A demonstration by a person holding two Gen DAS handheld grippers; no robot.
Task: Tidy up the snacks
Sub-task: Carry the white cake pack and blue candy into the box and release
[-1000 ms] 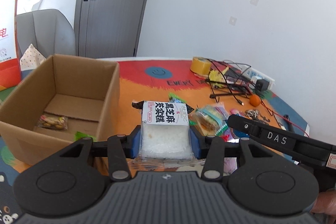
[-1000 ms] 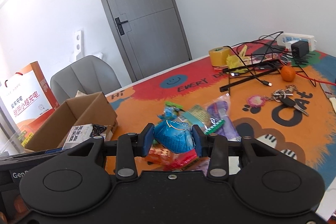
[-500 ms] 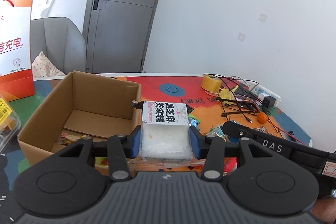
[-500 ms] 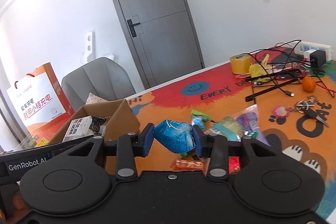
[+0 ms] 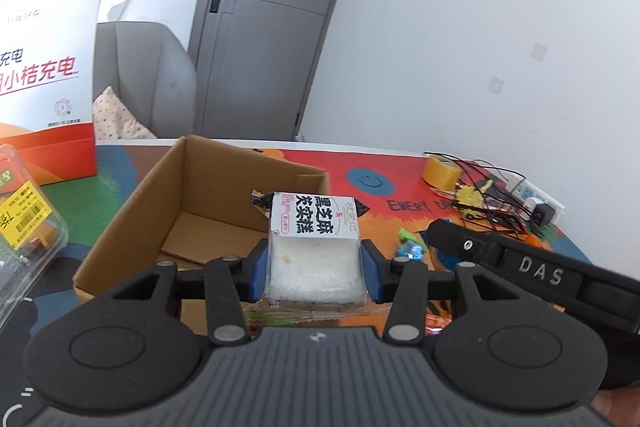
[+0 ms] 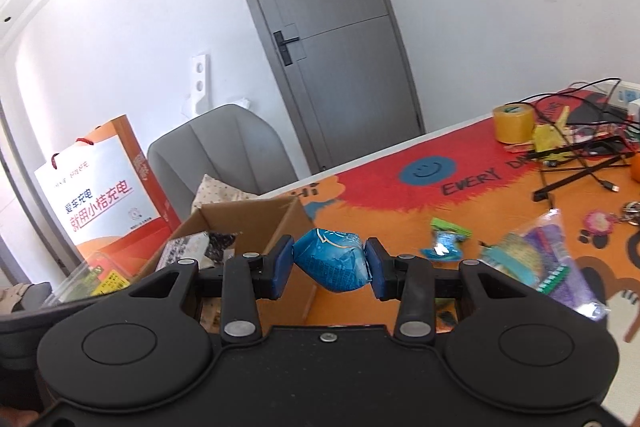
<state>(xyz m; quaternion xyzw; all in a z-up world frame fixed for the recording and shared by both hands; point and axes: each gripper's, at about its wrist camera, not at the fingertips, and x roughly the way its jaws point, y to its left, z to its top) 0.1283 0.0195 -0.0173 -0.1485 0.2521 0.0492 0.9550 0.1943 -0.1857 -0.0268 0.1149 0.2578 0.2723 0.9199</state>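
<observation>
My left gripper (image 5: 314, 269) is shut on a white cake packet with a black-lettered label (image 5: 314, 247), held above the near right corner of the open cardboard box (image 5: 200, 195). My right gripper (image 6: 330, 265) is shut on a blue wrapped snack (image 6: 332, 259), just right of the same box (image 6: 256, 219). The right gripper's black body (image 5: 532, 271) reaches in from the right of the left wrist view. Loose snack packets (image 6: 532, 259) lie on the orange mat to the right. What lies in the box is mostly hidden behind my grippers.
An orange and white gift bag (image 5: 48, 79) and a clear plastic container (image 5: 24, 215) stand left of the box. A grey chair (image 6: 224, 151) sits behind the table. A tape roll (image 6: 514, 123), cables (image 6: 580, 163), keys and an orange lie at the far right.
Both grippers have carried their snacks leftward toward the cardboard box, which now sits closer and more central. The grips have not changed.
</observation>
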